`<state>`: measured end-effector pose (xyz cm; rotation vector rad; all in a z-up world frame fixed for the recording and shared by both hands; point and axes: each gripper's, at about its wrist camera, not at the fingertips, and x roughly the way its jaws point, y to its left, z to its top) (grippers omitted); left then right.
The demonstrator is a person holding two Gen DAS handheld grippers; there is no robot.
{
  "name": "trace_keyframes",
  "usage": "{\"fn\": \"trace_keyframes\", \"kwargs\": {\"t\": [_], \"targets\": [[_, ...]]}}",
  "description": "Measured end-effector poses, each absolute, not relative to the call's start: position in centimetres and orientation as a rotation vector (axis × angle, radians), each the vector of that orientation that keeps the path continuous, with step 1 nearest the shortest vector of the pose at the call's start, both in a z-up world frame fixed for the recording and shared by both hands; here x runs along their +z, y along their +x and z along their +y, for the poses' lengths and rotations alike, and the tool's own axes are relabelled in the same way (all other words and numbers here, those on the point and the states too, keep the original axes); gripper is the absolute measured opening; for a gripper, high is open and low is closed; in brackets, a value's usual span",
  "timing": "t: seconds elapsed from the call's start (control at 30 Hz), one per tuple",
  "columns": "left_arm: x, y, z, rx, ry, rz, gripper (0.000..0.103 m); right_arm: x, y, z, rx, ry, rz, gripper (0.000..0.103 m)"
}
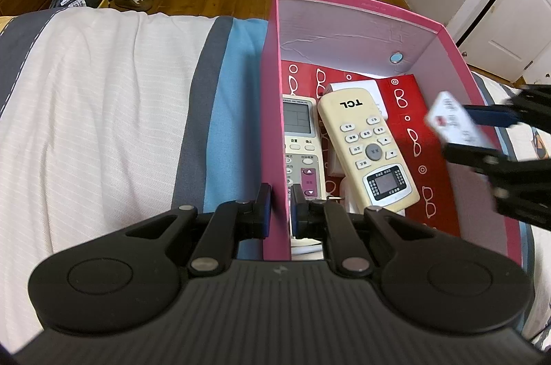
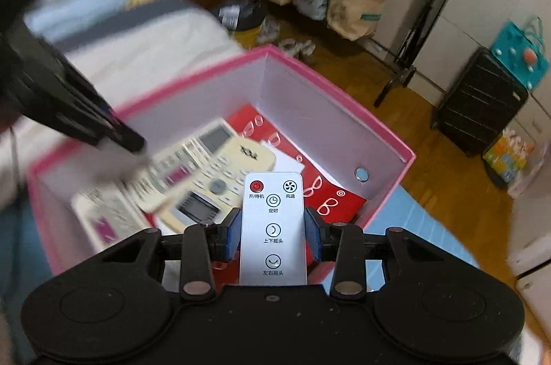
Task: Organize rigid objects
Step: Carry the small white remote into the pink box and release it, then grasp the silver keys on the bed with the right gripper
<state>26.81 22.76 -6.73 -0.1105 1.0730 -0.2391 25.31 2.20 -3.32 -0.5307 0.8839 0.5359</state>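
Two remotes (image 1: 365,151) lie side by side (touching) in box (image 1: 272,82).

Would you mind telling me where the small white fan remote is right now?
The white fan remote is clamped in the right hand-held gripper, held over the near right part of the pink box, just right of the TCL remote lying inside.

1. A pink box (image 1: 272,110) is seen open-topped on a striped bedcover; its inner walls are pale, and its floor is covered by a red sheet printed with white spectacles.
2. A cream remote marked TCL (image 1: 368,155) is laid face up in the box, partly over a white card.
3. A second, whiter remote (image 1: 299,137) is laid beside it, against the box's left wall.
4. A slim white fan remote (image 2: 273,227) is held face up above the box's near edge.
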Motion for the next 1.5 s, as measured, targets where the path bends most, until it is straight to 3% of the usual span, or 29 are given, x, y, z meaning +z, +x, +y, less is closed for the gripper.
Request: {"fn": "trace_keyframes", "kwargs": {"t": [0.2, 0.37, 0.5, 0.83, 1.1, 1.23, 1.4, 1.5], "targets": [[-7.1, 27.0, 22.7, -0.241, -0.115, 1.079, 0.010, -5.6, 26.8, 4.3, 0.528, -0.695, 0.964, 0.043], [-7.1, 27.0, 22.5, -0.240, -0.110, 1.074, 0.010, -5.7, 28.0, 3.9, 0.484, -0.650, 1.029, 0.043], [-7.3, 26.9, 22.3, -0.240, -0.095, 1.073, 0.010, -3.2, 29.1, 2.3, 0.490, -0.454, 1.048, 0.065], [-7.5, 27.2, 22.7, -0.242, -0.115, 1.077, 0.010, 2.0, 26.3, -7.5, 0.452, -0.113, 0.879, 0.064], [-7.4, 27.2, 22.6, -0.232, -0.115, 1.080, 0.010, -2.6, 24.9, -15.7, 0.320, 0.045, 0.899, 0.064], [-7.5, 27.3, 22.5, -0.228, -0.115, 1.082, 0.010, -5.9, 25.8, -17.2, 0.290, 0.096, 0.938, 0.056], [-7.5, 27.4, 22.5, -0.224, -0.114, 1.085, 0.010, -8.1, 27.5, -17.3, 0.290, 0.114, 0.935, 0.035], [-7.6, 27.4, 22.4, -0.221, -0.110, 1.087, 0.010, -9.0, 29.1, -16.8, 0.307, 0.101, 0.954, 0.028]]}}
